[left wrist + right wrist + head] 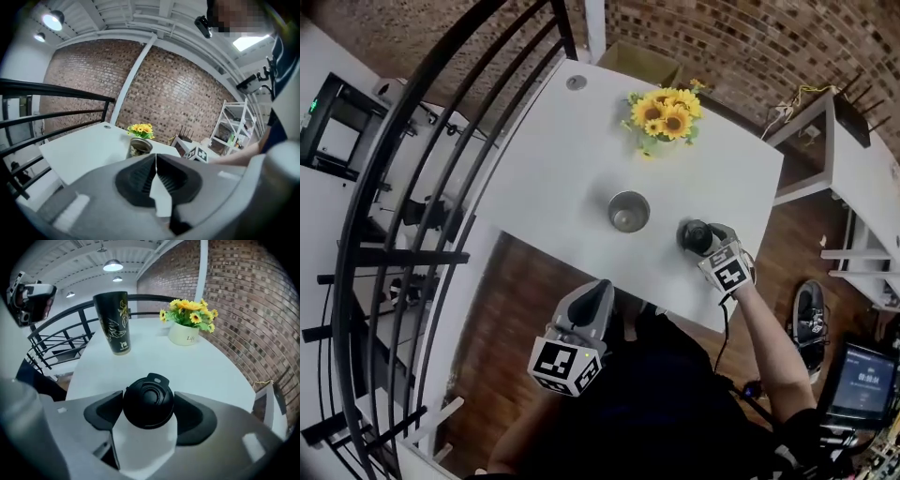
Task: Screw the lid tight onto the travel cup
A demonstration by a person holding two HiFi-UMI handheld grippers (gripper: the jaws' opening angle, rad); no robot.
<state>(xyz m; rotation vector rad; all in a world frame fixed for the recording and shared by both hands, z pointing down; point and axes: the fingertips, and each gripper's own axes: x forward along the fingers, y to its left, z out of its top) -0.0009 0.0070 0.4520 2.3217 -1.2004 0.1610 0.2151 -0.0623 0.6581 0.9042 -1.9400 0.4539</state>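
Left claw (pixel 155 161): I read closed, empty.
Right claw (pixel 148 401): open around black round plastic lid (pixel 148 408).
Black gold-printed travel cup (pixel 112 322): upright, uncapped.

A pot of sunflowers (pixel 187 324) stands on the white table (pixel 211 371), ahead and a little right of the jaws of the right gripper (pixel 149 403); a brick wall (pixel 248 296) runs behind it, further right; a ceiling lamp (pixel 113 265) hangs high above, ahead of them; a black railing (pixel 47 89) passes ahead and left of the jaws of the left gripper (pixel 155 158); white shelving (pixel 232 126) stands far ahead to their right; a dark shoe (pixel 806 314) lies on the wooden floor (pixel 525 309), right of the right jaws.
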